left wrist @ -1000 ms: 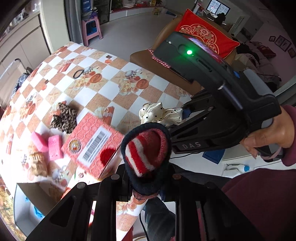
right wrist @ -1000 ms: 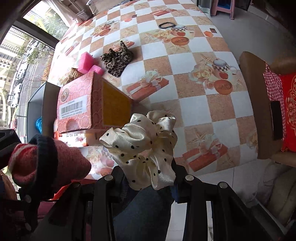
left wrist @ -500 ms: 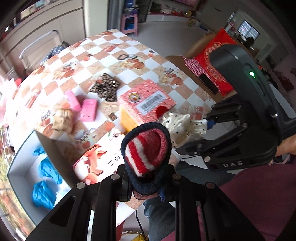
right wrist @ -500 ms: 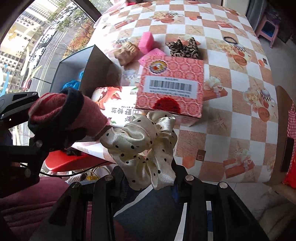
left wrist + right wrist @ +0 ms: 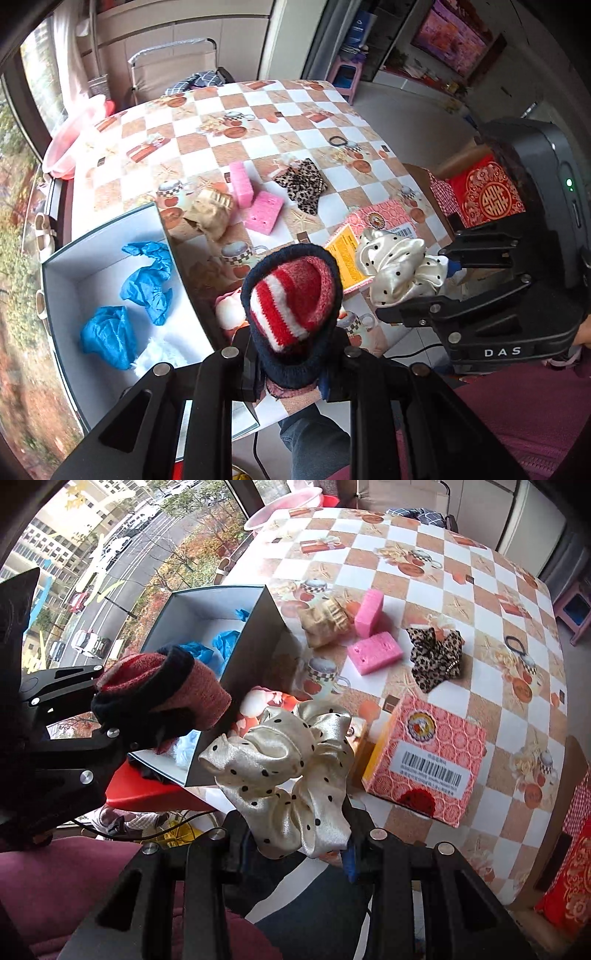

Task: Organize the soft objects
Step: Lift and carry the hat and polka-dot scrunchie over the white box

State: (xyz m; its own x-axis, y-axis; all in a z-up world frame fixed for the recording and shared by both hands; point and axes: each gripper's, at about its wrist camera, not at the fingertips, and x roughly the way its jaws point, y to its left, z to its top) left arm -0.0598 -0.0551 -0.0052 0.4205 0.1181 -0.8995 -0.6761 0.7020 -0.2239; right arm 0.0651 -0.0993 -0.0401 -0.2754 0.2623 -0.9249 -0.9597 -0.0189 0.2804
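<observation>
My left gripper is shut on a rolled red, white and navy knit sock, held above the table's near edge beside the open grey box. The sock also shows in the right wrist view. My right gripper is shut on a cream polka-dot satin scrunchie, also seen in the left wrist view, just right of the sock. The box holds blue crumpled pieces and something white.
On the checkered table lie two pink sponges, a leopard scrunchie, a beige soft item, a black hair tie and a pink carton. A pink basin stands at the far left edge.
Both grippers have swung left along the table with their loads, from beside the pink carton to next to the open grey box, which has come into full view.
</observation>
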